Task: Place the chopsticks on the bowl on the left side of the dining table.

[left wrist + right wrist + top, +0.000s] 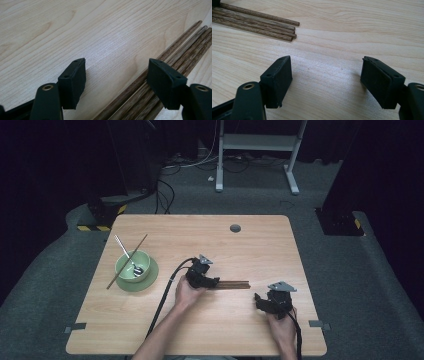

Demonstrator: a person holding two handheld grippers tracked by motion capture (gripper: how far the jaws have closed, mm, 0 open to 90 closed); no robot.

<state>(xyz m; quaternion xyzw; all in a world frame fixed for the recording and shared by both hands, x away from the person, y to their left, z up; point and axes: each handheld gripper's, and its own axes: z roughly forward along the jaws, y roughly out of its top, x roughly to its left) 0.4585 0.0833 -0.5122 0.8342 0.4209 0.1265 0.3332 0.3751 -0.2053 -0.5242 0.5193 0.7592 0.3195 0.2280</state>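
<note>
Black jaws of the left gripper (116, 82) are standing wide apart just over the wooden table (75, 30), one pad riding above the bundle of dark chopsticks (175, 55) without pinching it. Those sticks are lying side by side near the table's middle (235, 284). Off to their right, the right gripper (325, 82) is gaping too, holding nothing, bare wood between its pads.

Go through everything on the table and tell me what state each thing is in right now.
Left gripper: open, one of its fingers over the chopstick bundle.
Right gripper: open, nothing between its fingers.
Chopstick bundle: lying flat on the table.
Green bowl: upright on a green plate.
Spoon: resting in the bowl.
Single chopstick: leaning across the bowl.
</note>
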